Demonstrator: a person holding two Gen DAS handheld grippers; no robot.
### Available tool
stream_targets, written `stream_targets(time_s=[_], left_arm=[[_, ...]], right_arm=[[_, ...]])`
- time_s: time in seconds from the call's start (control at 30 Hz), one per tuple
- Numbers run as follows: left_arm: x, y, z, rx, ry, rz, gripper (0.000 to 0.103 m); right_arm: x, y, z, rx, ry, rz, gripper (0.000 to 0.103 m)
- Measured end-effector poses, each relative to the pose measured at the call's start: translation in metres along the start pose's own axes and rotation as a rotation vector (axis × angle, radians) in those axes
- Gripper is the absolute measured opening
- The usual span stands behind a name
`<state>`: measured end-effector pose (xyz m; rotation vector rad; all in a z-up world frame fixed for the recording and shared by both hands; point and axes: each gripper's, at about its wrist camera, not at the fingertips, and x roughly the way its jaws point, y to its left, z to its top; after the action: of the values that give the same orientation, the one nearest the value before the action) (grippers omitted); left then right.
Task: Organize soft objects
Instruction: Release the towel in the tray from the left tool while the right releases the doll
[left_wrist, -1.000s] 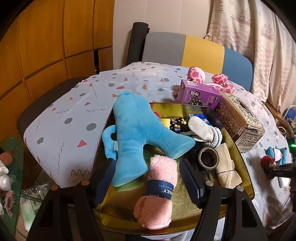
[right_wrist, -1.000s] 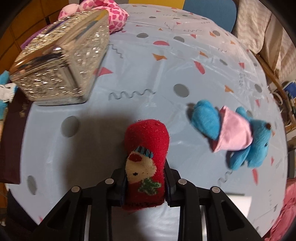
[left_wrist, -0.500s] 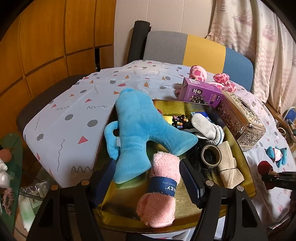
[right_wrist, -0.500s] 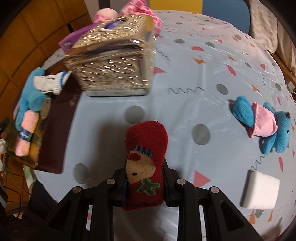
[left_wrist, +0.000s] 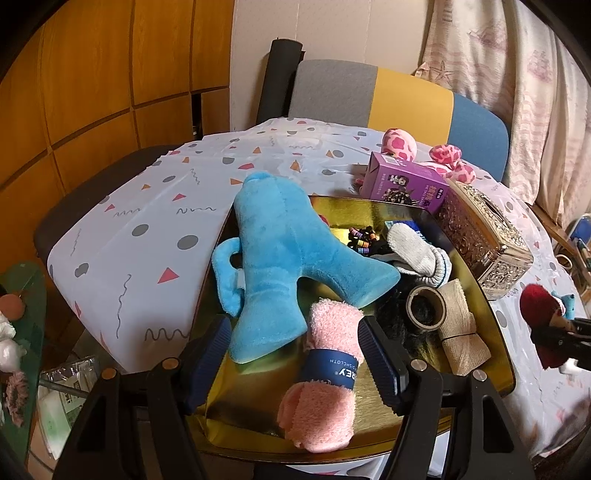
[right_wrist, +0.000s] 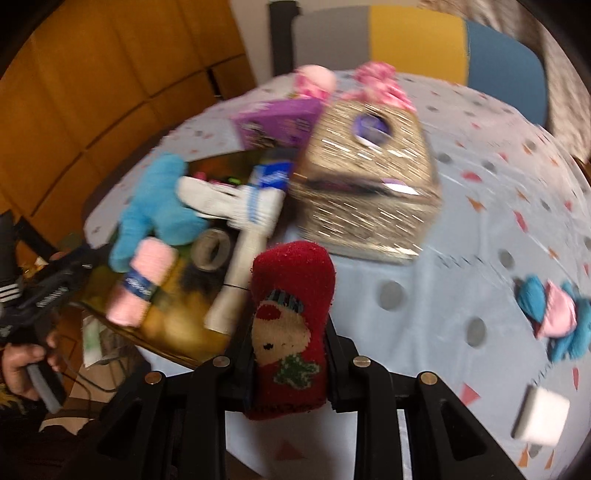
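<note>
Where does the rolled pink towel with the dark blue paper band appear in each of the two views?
Left wrist view: the rolled pink towel with the dark blue paper band lies bottom centre on the gold tray, between the open fingers of the left tool.
Right wrist view: the towel is at middle left, blurred.
Shared landmark: the ornate silver tissue box.

Home dining corner: curtains (left_wrist: 535, 92), upholstered chair (left_wrist: 376, 94).

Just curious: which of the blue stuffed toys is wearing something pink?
The small blue toy lying alone on the tablecloth, right of the tray; the big blue plush in the gold tray wears nothing.
</note>
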<state>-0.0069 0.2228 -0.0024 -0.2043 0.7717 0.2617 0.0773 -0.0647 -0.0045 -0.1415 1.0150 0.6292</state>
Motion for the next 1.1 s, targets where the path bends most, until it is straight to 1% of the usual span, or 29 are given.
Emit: stream_targets(time_s=[0.17, 0.33, 0.4, 0.5, 0.57, 0.73, 0.83, 0.9, 1.07, 1.1], left_arm=[[-0.002, 0.01, 0.001, -0.029, -0.01, 0.019, 0.072], [-0.004, 0.026, 0.001, -0.064, -0.017, 0.051, 0.072], [-0.003, 0.033, 0.0, -0.077, -0.014, 0.065, 0.072], [-0.003, 0.038, -0.002, -0.085, -0.009, 0.075, 0.072], [-0.004, 0.039, -0.003, -0.084, -0.009, 0.077, 0.072], [-0.004, 0.039, -0.005, -0.082, -0.01, 0.077, 0.072], [-0.003, 0.038, -0.005, -0.077, -0.005, 0.072, 0.072], [-0.003, 0.037, -0.006, -0.075, -0.005, 0.069, 0.072], [-0.003, 0.034, -0.007, -0.067, -0.004, 0.064, 0.072], [-0.004, 0.033, -0.007, -0.065, -0.005, 0.064, 0.072]], right_arm=[[0.013, 0.046, 0.017, -0.092, -0.006, 0.083, 0.027], [0.04, 0.087, 0.022, -0.169, 0.032, 0.145, 0.027], [0.056, 0.104, 0.022, -0.205, 0.061, 0.153, 0.027], [0.081, 0.122, 0.019, -0.251, 0.109, 0.13, 0.027], [0.097, 0.127, 0.016, -0.264, 0.143, 0.104, 0.027], [0.114, 0.13, 0.009, -0.274, 0.196, 0.098, 0.027], [0.118, 0.128, 0.006, -0.269, 0.202, 0.087, 0.029], [0.12, 0.128, 0.006, -0.26, 0.203, 0.078, 0.032], [0.12, 0.128, 0.005, -0.265, 0.203, 0.072, 0.036], [0.119, 0.127, 0.005, -0.262, 0.2, 0.071, 0.038]])
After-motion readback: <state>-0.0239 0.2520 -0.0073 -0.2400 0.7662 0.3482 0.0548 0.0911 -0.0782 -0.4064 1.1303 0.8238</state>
